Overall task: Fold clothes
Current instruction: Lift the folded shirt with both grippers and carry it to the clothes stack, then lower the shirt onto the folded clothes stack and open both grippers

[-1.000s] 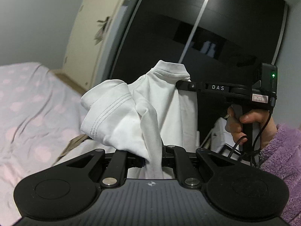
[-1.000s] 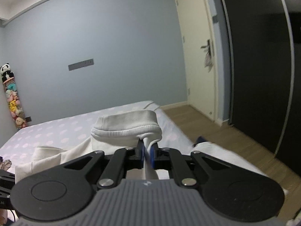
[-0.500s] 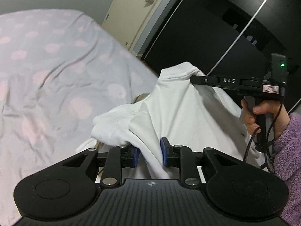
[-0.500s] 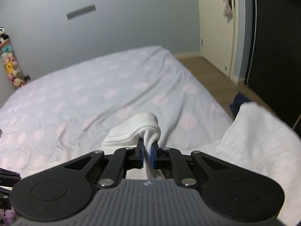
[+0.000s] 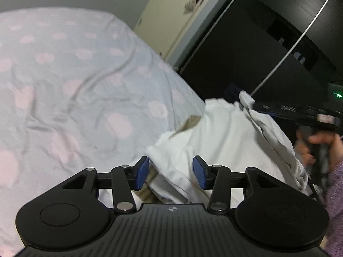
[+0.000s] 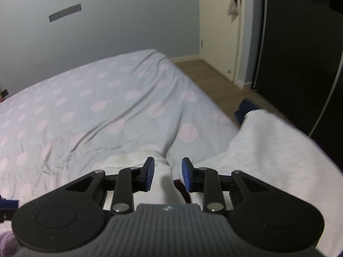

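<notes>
the left gripper [image 5: 170, 172] pointed down at the near edge of the bed, its blue pads [image 5: 142, 172] drawing apart with a fold of the white cotton garment [image 5: 225, 132] lying slack between them and pressed by neither, which reads as a release so the cloth could settle on the bedding for folding. the right gripper [image 6: 167, 174] was in the same condition: its jaws were opening, and a ridge of the white garment [image 6: 163, 184] ran up between the pads without being pinched. in the left wrist view that other gripper [image 5: 295, 112] reached in from the right, gripped by a hand [image 5: 317, 145] in a fuzzy purple sleeve [image 5: 335, 192], with a corner of the cloth draped against its fingers. the garment itself lay bunched and crumpled at the bed's near right corner, part of it spilling over the edge, so it probably needed spreading flat before any fold would hold. beyond it the pale blue bedsheet with pink dots [image 6: 96, 111] stretched away, wrinkled but otherwise bare, giving room to lay the piece out. a dark blue object [image 6: 244, 109] sat on the wooden floor [image 6: 214, 79] just past the bed corner, too blurred to identify. farther off stood a cream door [image 6: 218, 27], the black sliding wardrobe [image 5: 268, 42] and the grey-blue wall [image 6: 107, 32].
</notes>
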`<state>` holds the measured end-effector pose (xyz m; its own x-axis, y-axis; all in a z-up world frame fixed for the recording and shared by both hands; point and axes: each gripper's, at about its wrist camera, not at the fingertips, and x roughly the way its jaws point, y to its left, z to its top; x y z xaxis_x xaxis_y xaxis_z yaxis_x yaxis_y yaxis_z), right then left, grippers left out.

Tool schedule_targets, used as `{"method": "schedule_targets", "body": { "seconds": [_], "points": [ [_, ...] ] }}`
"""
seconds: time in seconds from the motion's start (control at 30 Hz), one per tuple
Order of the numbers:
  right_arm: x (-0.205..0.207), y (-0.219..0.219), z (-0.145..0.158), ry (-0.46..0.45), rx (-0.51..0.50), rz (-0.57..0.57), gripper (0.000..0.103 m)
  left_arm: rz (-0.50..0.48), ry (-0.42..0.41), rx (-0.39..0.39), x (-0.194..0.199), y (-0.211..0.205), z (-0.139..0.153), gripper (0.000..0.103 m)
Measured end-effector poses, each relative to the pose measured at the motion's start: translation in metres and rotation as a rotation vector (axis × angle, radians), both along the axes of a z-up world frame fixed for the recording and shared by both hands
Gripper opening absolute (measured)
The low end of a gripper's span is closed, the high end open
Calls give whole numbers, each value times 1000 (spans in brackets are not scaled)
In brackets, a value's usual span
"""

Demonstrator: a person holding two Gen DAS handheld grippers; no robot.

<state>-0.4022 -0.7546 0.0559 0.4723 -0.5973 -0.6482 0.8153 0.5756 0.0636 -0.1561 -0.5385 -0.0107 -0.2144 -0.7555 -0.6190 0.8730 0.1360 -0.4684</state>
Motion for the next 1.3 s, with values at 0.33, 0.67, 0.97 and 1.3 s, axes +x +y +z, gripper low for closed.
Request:
{"method": "schedule_targets", "body": {
  "seconds": [0.33,0.67,0.97,1.3],
  "points": [
    [-69,129,57,-80,-61,-100,25,-140,-74,-165,-52,40,47,42],
    [-78,262,16,-76,-26,-168,25,-354,-175,-124,-139,60,33,29],
    [-71,299,-42,-59,142,-135,26,-310,-224,-8,-144,74,3,27],
    [-125,315,3,-202,6,-259,50,-228,-297,-140,-153,113,60,31]
  ]
}}
